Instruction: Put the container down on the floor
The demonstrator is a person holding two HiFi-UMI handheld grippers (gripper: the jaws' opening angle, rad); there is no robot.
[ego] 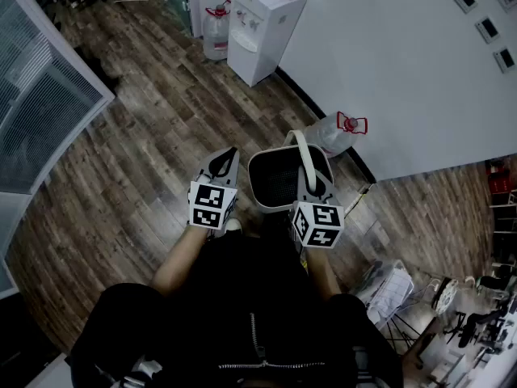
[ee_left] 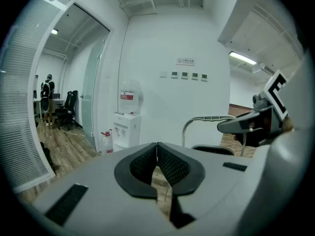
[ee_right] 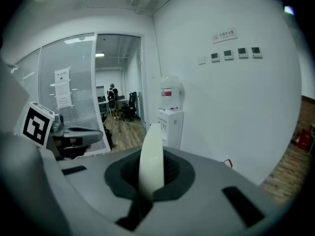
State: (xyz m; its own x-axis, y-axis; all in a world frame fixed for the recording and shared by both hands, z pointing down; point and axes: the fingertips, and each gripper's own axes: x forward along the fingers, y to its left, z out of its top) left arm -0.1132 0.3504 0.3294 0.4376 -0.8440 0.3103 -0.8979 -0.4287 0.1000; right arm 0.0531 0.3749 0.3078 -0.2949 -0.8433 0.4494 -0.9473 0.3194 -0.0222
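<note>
A round container (ego: 279,180) with a dark mesh inside and a pale bail handle (ego: 307,158) hangs above the wood floor in the head view. My right gripper (ego: 313,191) is shut on that handle. In the right gripper view the handle (ee_right: 151,156) runs as a white strip straight up between the black pads. My left gripper (ego: 224,162) hovers just left of the container with its jaws shut and nothing between them. In the left gripper view the pads (ee_left: 170,167) meet at the tips, and the handle (ee_left: 206,120) and right gripper (ee_left: 251,124) show at the right.
A white wall (ego: 404,71) runs close behind the container, with a clear bottle with a red cap (ego: 335,134) lying at its base. A water dispenser (ego: 262,27) and a water jug (ego: 216,31) stand farther back. Glass partition (ego: 40,95) at left; clutter (ego: 404,297) at lower right.
</note>
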